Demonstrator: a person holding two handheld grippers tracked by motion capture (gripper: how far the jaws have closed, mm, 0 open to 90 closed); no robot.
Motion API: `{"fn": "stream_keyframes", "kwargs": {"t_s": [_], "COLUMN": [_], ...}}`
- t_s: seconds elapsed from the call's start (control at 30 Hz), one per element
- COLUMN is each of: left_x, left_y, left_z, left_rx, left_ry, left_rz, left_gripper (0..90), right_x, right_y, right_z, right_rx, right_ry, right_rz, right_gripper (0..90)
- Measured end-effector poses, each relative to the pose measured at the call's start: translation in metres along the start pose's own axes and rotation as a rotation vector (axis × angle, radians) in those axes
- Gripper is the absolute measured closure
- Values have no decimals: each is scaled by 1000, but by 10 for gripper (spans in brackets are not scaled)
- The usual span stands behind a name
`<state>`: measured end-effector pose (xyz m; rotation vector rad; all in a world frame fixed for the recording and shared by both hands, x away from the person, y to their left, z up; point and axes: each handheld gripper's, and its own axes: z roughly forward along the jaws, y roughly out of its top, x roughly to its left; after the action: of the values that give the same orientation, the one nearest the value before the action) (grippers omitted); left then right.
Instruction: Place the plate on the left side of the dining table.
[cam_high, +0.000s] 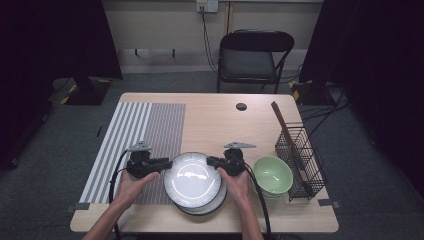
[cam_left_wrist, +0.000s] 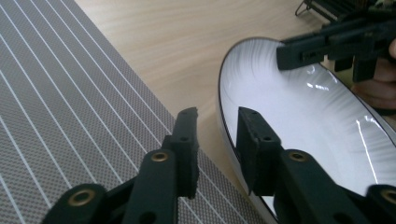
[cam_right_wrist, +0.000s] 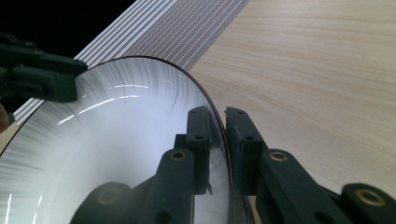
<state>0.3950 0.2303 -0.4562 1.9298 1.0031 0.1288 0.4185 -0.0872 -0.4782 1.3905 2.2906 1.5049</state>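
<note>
A white plate (cam_high: 192, 177) with a dark rim is tilted above a second plate (cam_high: 216, 204) near the table's front edge. My right gripper (cam_high: 210, 161) holds its right rim; in the right gripper view the jaws (cam_right_wrist: 217, 114) are shut on the plate's (cam_right_wrist: 116, 140) edge. My left gripper (cam_high: 167, 162) is at the left rim. In the left gripper view its jaws (cam_left_wrist: 218, 116) straddle the plate's (cam_left_wrist: 303, 116) edge with a gap, the pads not pressing. The right gripper (cam_left_wrist: 303, 51) shows across the plate there.
A striped placemat (cam_high: 135, 140) covers the table's left part. A green bowl (cam_high: 272, 173) sits right of the plates, beside a black wire rack (cam_high: 300, 155) holding a brown stick (cam_high: 285, 127). A small dark disc (cam_high: 241, 106) lies at the back. A folding chair (cam_high: 252, 57) stands behind the table.
</note>
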Motion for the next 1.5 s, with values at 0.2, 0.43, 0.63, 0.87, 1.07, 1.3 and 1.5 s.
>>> {"fn": "stream_keyframes", "kwargs": {"t_s": [0.2,0.43,0.63,0.87,1.07,1.3,1.5], "left_x": [2,-2,1,3,8,12,17], "left_y": [-2,4,9,20,24,36,41], "left_z": [4,9,11,12,14,15,18], "left_rx": [-5,-3,-14,-26,-47,-58,-60], "left_ry": [-51,-12,-19,0,-9,1,17], "left_rz": [-28,15,25,47,30,33,11], "left_gripper": [710,813,834,859,865,873,875], "right_x": [1,3,5,6,6,5,1], "right_y": [0,1,4,11,15,24,29], "right_z": [0,-2,-6,-7,-7,-6,0], "right_rx": [-4,-10,-28,-51,-64,-75,-69], "right_ry": [-7,-27,-50,-63,-74,-82,-88], "right_rz": [-8,-19,-37,-51,-46,-56,-51], "right_gripper": [805,809,814,811,811,812,816]}}
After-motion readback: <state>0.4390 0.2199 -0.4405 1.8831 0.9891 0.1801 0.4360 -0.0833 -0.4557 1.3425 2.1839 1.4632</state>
